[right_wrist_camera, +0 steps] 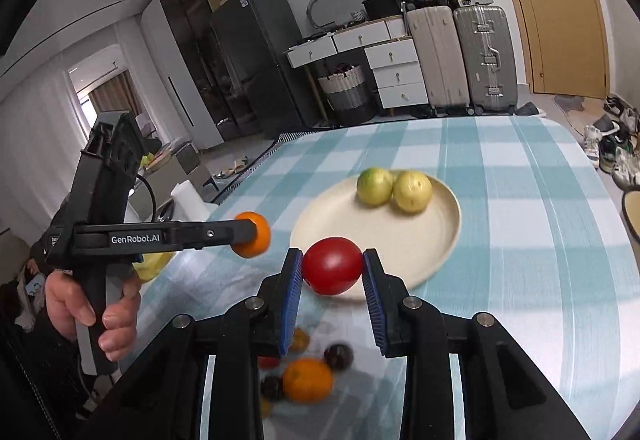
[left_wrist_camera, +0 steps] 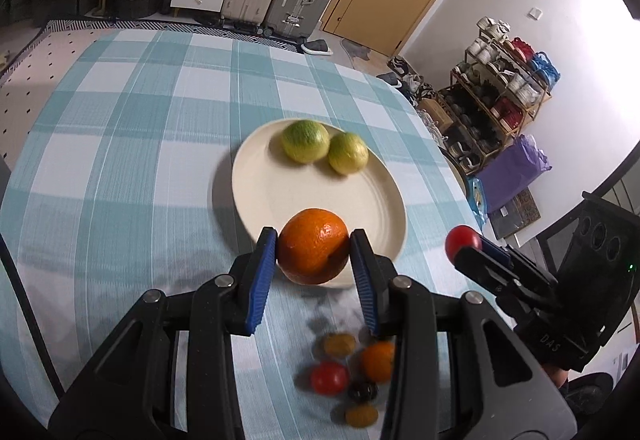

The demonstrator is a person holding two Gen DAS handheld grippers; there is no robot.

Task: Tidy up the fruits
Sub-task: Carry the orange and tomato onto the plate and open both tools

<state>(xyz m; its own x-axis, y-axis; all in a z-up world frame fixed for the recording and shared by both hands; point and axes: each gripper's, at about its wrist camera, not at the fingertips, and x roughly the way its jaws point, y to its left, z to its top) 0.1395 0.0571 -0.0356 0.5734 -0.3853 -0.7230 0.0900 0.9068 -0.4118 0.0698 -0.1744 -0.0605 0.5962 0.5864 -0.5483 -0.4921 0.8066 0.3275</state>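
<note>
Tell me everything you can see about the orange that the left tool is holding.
The orange is round, with a deep orange, dimpled peel and a dark smudge low on one side. It sits clamped between the blue ribbed pads of the left tool, one pad pressing each flank. It is held off the checked tablecloth, in front of the near rim of the cream plate. Nothing but the pads visibly touches it.

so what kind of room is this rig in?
Most likely a lived-in home, not a lab: hard-shell silver suitcase beside a white chest of drawers, an open wooden shoe rack, and a blue-and-white checked tablecloth on the table.
</note>
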